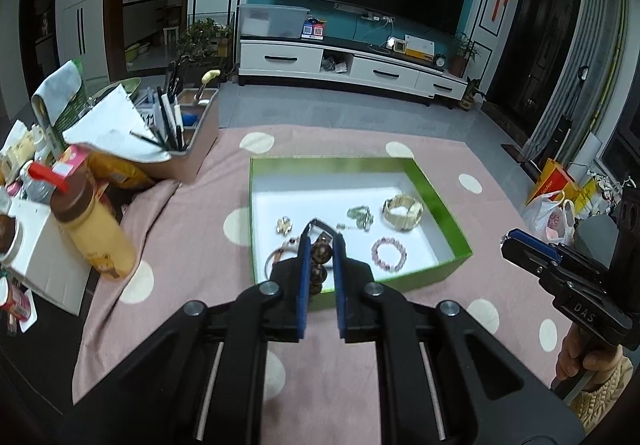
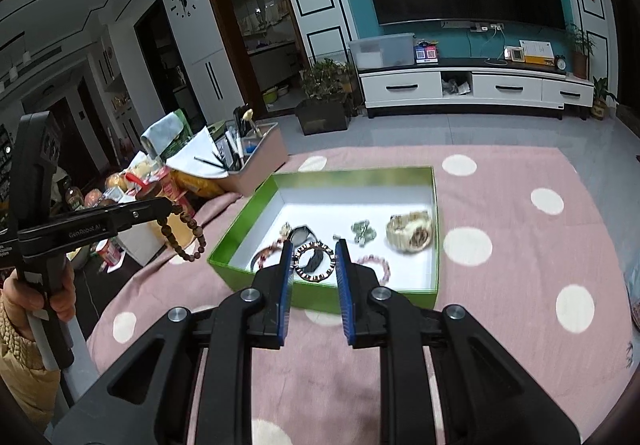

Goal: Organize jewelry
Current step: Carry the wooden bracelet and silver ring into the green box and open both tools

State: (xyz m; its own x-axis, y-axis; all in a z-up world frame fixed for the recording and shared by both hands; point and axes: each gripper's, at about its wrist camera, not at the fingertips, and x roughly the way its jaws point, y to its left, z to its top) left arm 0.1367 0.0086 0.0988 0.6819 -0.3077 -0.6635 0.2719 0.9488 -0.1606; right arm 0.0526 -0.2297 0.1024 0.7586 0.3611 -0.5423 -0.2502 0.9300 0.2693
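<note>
While the left gripper (image 1: 320, 241) holds the wooden bead bracelet (image 2: 184, 235), the loop hangs free below its tips, seen from the right wrist view at 9 o'clock, left of the green box (image 2: 434, 229) and clear of its rim. Jaws nearly closed, pinching the strand; in the left view the beads (image 1: 321, 251) show between the blue pads.

Right gripper (image 2: 313, 257): jaws parted a moderate gap, nothing between them, hovering before the box's near wall.

Box contents: gold watch (image 2: 410, 231) at 2 o'clock, green charm (image 2: 363, 232) at 12, pink bead bracelet (image 1: 389, 253) at 4 o'clock, a copper ring bracelet (image 2: 314, 261) over a dark watch near the front, a small gold piece (image 1: 284, 225) at 10 o'clock.

Judgement: step in hand is carrying the wooden bracelet into the box. To do well: bring the dangling loop over the wall high enough not to snag the rim, aim for bare white floor at the back, around 11 o'clock, lower until beads rest, then open. Swinging is the risk; move slowly. Keep the right gripper out of the path.
</note>
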